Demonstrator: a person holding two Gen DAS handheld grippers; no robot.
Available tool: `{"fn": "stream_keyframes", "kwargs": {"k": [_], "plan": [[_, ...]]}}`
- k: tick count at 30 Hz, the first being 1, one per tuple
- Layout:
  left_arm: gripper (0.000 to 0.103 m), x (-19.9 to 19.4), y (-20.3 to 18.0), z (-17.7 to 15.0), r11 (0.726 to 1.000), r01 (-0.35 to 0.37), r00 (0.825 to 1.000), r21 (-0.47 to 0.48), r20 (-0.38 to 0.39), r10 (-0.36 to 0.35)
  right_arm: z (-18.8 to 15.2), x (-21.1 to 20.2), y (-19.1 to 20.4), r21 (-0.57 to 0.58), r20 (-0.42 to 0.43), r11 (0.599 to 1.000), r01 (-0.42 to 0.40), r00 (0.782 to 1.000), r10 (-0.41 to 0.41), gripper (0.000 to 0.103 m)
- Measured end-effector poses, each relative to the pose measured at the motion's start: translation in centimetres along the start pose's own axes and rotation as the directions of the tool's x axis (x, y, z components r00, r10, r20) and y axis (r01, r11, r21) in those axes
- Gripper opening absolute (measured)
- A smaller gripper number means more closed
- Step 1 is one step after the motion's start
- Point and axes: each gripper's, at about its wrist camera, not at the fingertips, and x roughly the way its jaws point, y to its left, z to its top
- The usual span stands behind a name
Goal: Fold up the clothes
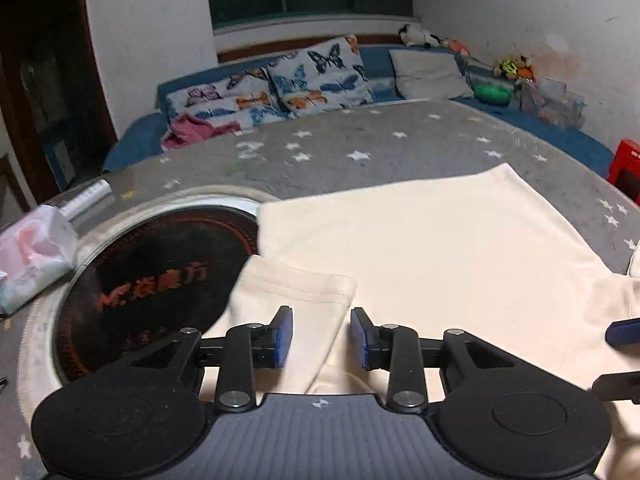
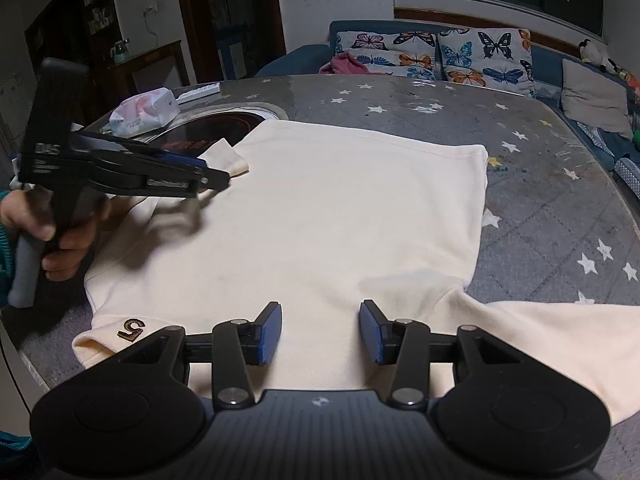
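A cream T-shirt [image 2: 340,208] lies flat on the grey star-patterned table [image 2: 540,184]; it also shows in the left wrist view [image 1: 440,248]. My left gripper [image 1: 321,334] is open over the shirt's left sleeve [image 1: 296,292], its pads on either side of the cloth. Seen from the right wrist view, the left gripper [image 2: 216,178] hovers by that sleeve [image 2: 230,156]. My right gripper [image 2: 320,332] is open and empty above the shirt's near edge. The right sleeve [image 2: 560,332] spreads out to the right. A brown "5" [image 2: 131,329] marks the near left corner.
A round black cooktop [image 1: 152,280] is set into the table at the left, partly under the sleeve. A tissue pack [image 1: 32,256] lies beside it. A blue sofa [image 1: 304,80] with butterfly pillows stands behind the table. A red stool [image 1: 626,164] stands at right.
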Motion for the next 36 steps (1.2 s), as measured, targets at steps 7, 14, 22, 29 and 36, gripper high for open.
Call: {"fn": "stream_keyframes", "kwargs": {"k": [7,14,22,29,36], "plan": [[0.003,-1.5,3.9,0.5,0.992,-0.021,0.999,-0.127,0.046,0.027,0.0,0.0,-0.1,0.006,0.001,1.000,0.008,1.000,-0.008,0.044],[0.003,-7.3,12.7,-0.3,0.934,-0.097,0.980,-0.345,0.129,0.149,0.0,0.0,0.0,0.003,0.003,1.000,0.018,1.000,-0.018,0.044],[0.002,-9.6,19.0,-5.9,0.851,-0.238,0.957,-0.468,0.038,0.289,0.0,0.1,0.4,-0.017,-0.002,0.999,0.039,0.999,-0.039,0.044],[0.003,-9.3,19.6,-9.6,0.844,-0.259,0.957,-0.469,-0.009,0.289,0.2,-0.2,1.6,-0.064,0.000,0.997,0.040,0.999,-0.040,0.045],[0.009,-9.8,19.9,-9.3,0.810,-0.312,0.939,-0.497,-0.034,0.341,0.6,-0.2,4.0,-0.143,-0.007,0.989,-0.037,0.999,0.036,0.045]]}}
